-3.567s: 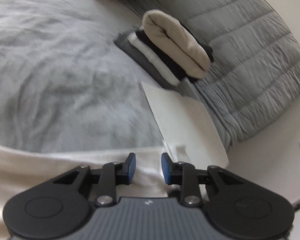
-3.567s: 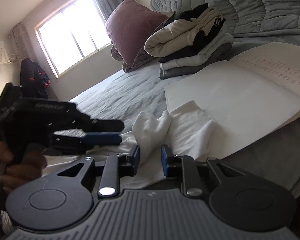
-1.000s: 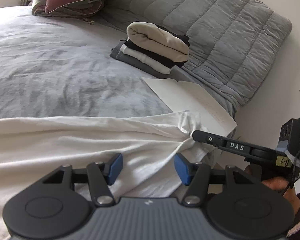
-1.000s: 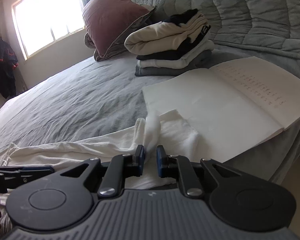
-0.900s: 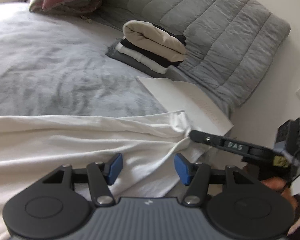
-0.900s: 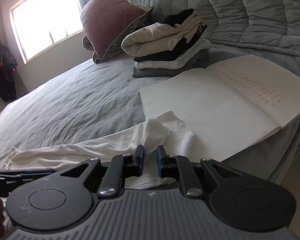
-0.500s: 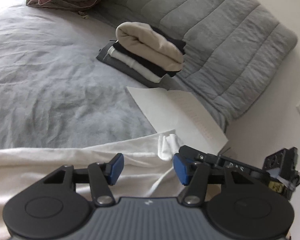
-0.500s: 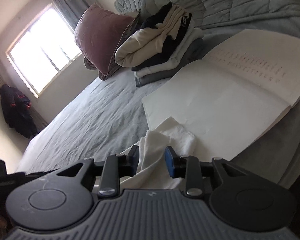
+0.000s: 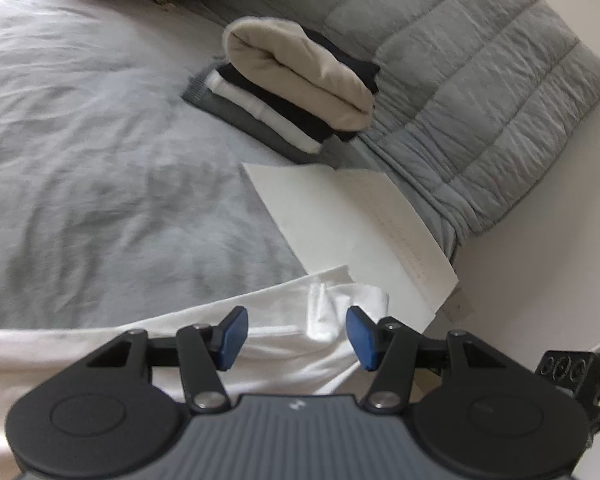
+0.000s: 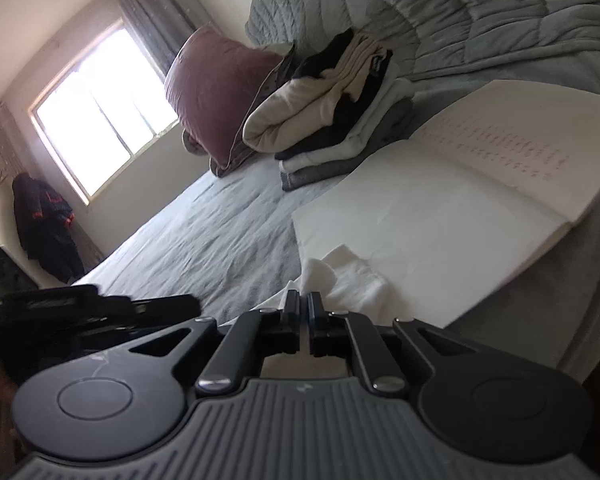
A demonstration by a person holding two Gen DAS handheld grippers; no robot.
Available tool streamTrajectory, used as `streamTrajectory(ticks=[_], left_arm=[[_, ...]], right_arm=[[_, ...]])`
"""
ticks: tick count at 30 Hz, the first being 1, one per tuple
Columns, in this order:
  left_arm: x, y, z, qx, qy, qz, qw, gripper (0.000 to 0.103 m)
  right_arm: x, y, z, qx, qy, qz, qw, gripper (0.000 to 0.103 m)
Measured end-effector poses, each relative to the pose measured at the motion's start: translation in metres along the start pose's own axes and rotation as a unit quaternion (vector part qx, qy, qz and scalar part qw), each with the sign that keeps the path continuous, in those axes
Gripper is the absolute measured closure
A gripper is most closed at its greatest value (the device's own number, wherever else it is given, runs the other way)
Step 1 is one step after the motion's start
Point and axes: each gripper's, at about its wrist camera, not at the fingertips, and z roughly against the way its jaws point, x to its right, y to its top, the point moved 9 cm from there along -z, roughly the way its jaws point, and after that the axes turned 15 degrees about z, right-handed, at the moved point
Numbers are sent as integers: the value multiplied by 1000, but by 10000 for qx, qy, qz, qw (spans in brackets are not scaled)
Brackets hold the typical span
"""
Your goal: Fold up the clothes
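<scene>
A white garment [image 9: 100, 344] lies spread along the near edge of the grey bed [image 9: 100, 140]. Its bunched corner [image 9: 324, 308] rests on the near end of an open notebook. My left gripper [image 9: 296, 336] hovers over that corner, open, with cloth below the gap and neither blue pad pressing on it. In the right wrist view my right gripper [image 10: 303, 308] is shut, pinching a ridge of the white garment [image 10: 356, 284] at its tips. The left gripper [image 10: 100, 312] shows dark at the left, held by a hand.
A stack of folded clothes [image 9: 296, 80] sits farther back on the bed beside a grey quilt [image 9: 480, 60]. An open notebook [image 9: 340, 216] lies between stack and garment, reaching the bed's edge. Behind are a mauve pillow [image 10: 216, 92], a window [image 10: 100, 120] and a hanging dark jacket [image 10: 44, 232].
The right gripper's jaws spread, then closed on a fold of the white cloth, and the gripper rolled. The left gripper moved toward the garment's corner by the notebook, still open.
</scene>
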Motion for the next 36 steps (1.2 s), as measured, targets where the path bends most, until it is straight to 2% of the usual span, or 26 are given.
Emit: streamTrajectory(ticks=[5, 10, 12, 14, 15, 17, 21, 23, 27, 31, 33, 34, 36], left_arm=[[10, 1, -27, -332, 213, -265, 9989, 56], [15, 1, -44, -508, 336, -359, 9975, 61], [14, 2, -49, -530, 385, -343, 9973, 63], [14, 4, -51, -500, 379, -293, 9976, 66], [13, 4, -51, -469, 375, -261, 9979, 71], [12, 6, -53, -390, 377, -199, 9983, 78], [13, 6, -56, -245, 379, -179, 9988, 94], [13, 6, -57, -172, 380, -187, 9990, 97], [16, 7, -57, -26, 408, -284, 9988, 99], [22, 9, -55, 194, 375, -430, 9982, 100], [26, 11, -52, 310, 320, -512, 9977, 101], [29, 12, -50, 370, 279, -555, 9974, 101], [35, 13, -46, 480, 244, -667, 9963, 101]], right_arm=[[8, -1, 10, 66, -14, -68, 10000, 99], [9, 1, 11, 64, 81, 149, 9998, 98], [8, 1, 12, 61, 125, 250, 9996, 90], [8, 2, 12, 59, 169, 350, 9992, 86], [7, 2, 11, 39, 163, 468, 9988, 84], [2, 3, 7, -1, 63, 877, 9961, 71], [-4, 5, -2, 4, 103, 1349, 9908, 70], [-6, 6, -7, -40, 86, 1622, 9867, 70], [-4, 5, -18, -163, 31, 2015, 9793, 70], [-3, 0, -27, -283, 249, 2109, 9768, 70], [-3, -2, -29, -298, 335, 2141, 9758, 81], [-3, -2, -29, -301, 349, 2131, 9760, 99], [-2, -1, -26, -246, 380, 1992, 9789, 100]])
